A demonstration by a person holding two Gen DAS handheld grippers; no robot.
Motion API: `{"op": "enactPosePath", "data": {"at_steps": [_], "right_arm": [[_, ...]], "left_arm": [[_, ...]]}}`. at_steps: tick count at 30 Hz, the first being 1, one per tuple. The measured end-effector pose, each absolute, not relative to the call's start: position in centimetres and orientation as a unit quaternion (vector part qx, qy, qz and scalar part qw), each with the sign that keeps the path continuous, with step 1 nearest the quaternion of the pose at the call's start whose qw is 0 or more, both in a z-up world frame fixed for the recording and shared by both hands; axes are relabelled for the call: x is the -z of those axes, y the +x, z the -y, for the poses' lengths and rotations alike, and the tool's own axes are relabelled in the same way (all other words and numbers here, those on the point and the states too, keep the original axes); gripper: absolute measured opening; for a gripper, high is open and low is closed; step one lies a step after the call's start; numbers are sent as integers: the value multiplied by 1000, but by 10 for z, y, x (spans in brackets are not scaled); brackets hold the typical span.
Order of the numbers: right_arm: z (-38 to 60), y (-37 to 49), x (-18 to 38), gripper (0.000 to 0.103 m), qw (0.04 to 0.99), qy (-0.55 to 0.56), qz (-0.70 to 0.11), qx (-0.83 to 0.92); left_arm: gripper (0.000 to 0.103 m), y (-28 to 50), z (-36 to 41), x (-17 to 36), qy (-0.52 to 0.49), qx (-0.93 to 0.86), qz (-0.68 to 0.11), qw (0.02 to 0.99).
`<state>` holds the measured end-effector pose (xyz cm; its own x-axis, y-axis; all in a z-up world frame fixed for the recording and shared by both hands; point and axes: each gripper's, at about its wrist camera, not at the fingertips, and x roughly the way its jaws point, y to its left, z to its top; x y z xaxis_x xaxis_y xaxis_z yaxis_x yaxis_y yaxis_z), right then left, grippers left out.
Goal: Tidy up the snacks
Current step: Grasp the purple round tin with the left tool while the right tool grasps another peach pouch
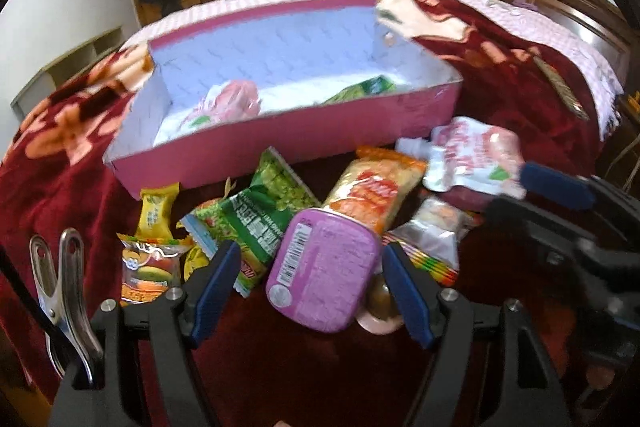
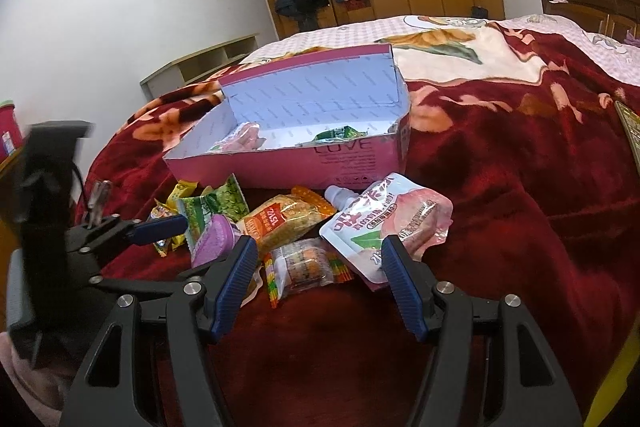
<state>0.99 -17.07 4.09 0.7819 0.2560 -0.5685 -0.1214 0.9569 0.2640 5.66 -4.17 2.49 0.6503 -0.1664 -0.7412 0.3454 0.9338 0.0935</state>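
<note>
The left gripper [image 1: 310, 277] has its blue ribbed fingers spread wide on both sides of a purple cup [image 1: 320, 273], not pressing it. The cup is smooth plastic, lying tipped over on the fuzzy red blanket [image 1: 60, 179]. The right gripper [image 2: 318, 279] is spread too, with a crinkly clear packet [image 2: 302, 267] lying past its tips. Shiny snack bags sit piled by the pink cardboard box [image 1: 280, 151] (two snacks already lie inside).

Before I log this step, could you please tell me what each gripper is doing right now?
Left gripper: open, holding nothing; the purple cup lies between its fingers.
Right gripper: open, empty.
</note>
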Motion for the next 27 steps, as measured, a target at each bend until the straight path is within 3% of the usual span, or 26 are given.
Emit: {"op": "enactPosePath", "data": {"at_steps": [11, 15, 24, 26, 27], "right_arm": [[176, 13, -36, 66, 939, 111, -314, -86], [176, 13, -37, 66, 940, 106, -314, -85], [178, 16, -43, 66, 940, 85, -317, -91], [180, 17, -44, 71, 941, 78, -317, -90], [181, 18, -43, 79, 941, 74, -318, -91]], "left_arm": [[79, 57, 34, -15, 91, 140, -379, 910], [56, 50, 30, -15, 76, 153, -377, 910], [55, 43, 23, -25, 56, 159, -363, 917], [55, 43, 17, -27, 42, 158, -362, 918], [55, 43, 15, -28, 36, 158, -362, 918]]}}
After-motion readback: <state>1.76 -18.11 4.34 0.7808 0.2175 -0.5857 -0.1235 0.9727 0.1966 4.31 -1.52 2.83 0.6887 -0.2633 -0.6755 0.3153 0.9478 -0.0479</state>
